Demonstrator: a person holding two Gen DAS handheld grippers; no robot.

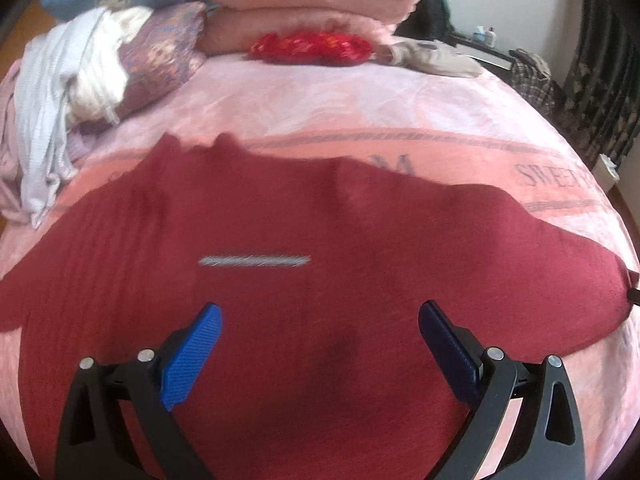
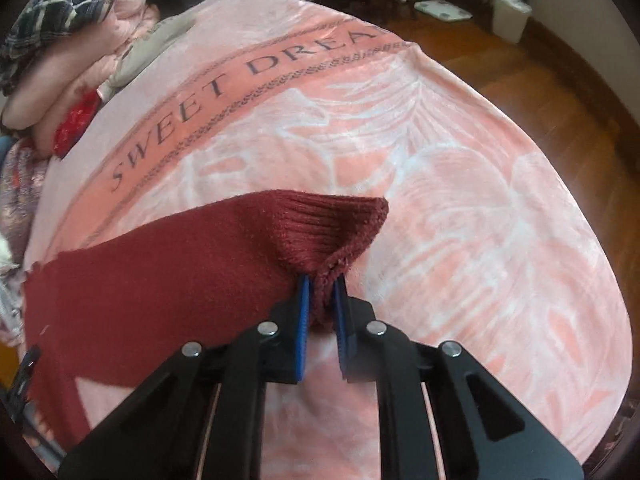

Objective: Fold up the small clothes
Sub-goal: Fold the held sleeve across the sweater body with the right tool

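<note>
A dark red knitted garment (image 1: 304, 240) lies spread over the pink bed blanket (image 1: 320, 104), with a small white label (image 1: 255, 261) near its middle. My left gripper (image 1: 320, 320) hangs just above the cloth with its blue fingers (image 1: 192, 356) wide apart and nothing between them. In the right wrist view my right gripper (image 2: 321, 284) is shut on the ribbed cuff (image 2: 332, 232) of the same garment (image 2: 160, 280), the cloth bunched between the blue pads (image 2: 304, 320). The cuff is pulled up off the blanket (image 2: 440, 200).
Folded pink bedding (image 1: 304, 8), a red patterned item (image 1: 310, 46), a purple pillow (image 1: 164, 52) and white clothes (image 1: 60, 92) crowd the bed's far end. Wooden floor (image 2: 520, 68), a white bin (image 2: 512, 16) and scales (image 2: 442, 10) lie beyond the bed's edge.
</note>
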